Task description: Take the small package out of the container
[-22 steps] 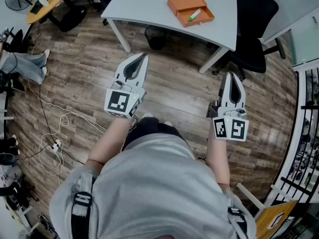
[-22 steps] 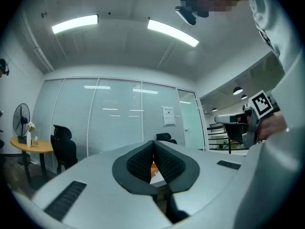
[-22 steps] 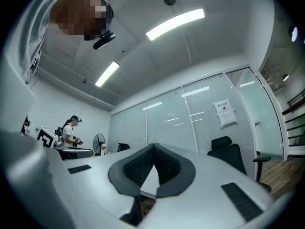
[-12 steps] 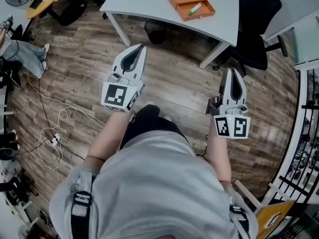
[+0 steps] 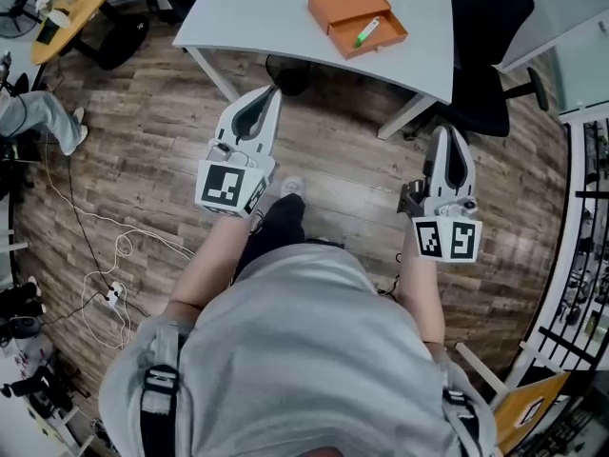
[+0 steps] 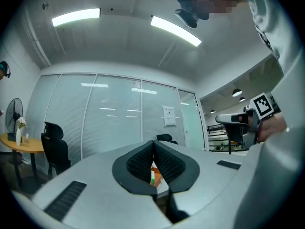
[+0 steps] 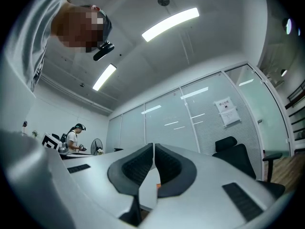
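Note:
An open orange container (image 5: 357, 18) lies on the white table (image 5: 276, 12) ahead, with a small green and white package (image 5: 366, 32) inside it. My left gripper (image 5: 272, 95) hangs over the wooden floor just short of the table's near edge, jaws shut with nothing between them. My right gripper (image 5: 444, 133) is further right, near the table leg, also shut and empty. In the left gripper view the package (image 6: 152, 175) and the orange container (image 6: 157, 172) show through the jaw hollow of the left gripper (image 6: 153, 143). The right gripper (image 7: 153, 148) points at the table edge.
A black office chair (image 5: 490, 55) stands at the table's right end. A dark bin (image 5: 285, 74) sits under the table. Cables (image 5: 105, 255) lie on the floor at left. A round wooden table (image 5: 71, 8) is at far left, a metal rack (image 5: 580, 284) at right.
I have stepped closer to the white table; the container now lies nearer in view. Both grippers have stayed shut and moved forward with me.

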Demonstrator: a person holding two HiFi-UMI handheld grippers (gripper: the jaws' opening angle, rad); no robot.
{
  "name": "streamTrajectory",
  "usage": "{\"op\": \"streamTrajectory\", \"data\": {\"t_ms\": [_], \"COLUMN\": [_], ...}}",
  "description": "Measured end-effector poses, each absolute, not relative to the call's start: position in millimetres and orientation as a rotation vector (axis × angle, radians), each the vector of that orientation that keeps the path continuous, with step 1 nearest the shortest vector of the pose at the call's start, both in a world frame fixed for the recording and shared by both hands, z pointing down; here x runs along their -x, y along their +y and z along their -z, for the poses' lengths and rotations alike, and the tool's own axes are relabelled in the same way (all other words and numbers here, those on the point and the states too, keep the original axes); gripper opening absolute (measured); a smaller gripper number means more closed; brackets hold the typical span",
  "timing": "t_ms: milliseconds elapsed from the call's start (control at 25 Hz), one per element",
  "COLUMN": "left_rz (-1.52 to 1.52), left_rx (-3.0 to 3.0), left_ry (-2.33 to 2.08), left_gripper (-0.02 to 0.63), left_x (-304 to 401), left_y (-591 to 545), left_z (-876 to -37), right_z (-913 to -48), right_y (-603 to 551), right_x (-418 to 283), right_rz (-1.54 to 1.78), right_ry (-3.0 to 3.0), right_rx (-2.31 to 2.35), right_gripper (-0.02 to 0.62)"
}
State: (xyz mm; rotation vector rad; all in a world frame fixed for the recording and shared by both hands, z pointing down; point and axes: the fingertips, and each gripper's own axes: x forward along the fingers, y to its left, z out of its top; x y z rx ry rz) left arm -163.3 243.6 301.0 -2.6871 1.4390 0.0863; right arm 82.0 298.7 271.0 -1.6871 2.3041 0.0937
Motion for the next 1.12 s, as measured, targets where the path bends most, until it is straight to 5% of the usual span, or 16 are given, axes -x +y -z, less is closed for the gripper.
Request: {"op": "streamTrajectory", "data": {"t_ms": [560, 1120], "left_rz": [-0.083, 0.013], "left_rx": [2.772, 2.775], "left_ry": [1.314, 1.374], "left_gripper": [0.018, 0.019], "left_x": [189.2, 111.4], "left_y": [20.6, -143.2], "left_z": [-302.3, -334.8], "right_z": [-281.0, -303.3], "right_y": [82.3, -117.9], "right_x": [-45.9, -107.1], "right_rz": [-0.074, -0.011], "right_ry": [2.253, 2.348], "right_rx": [1.824, 1.716], "right_gripper": [0.049, 0.051]}}
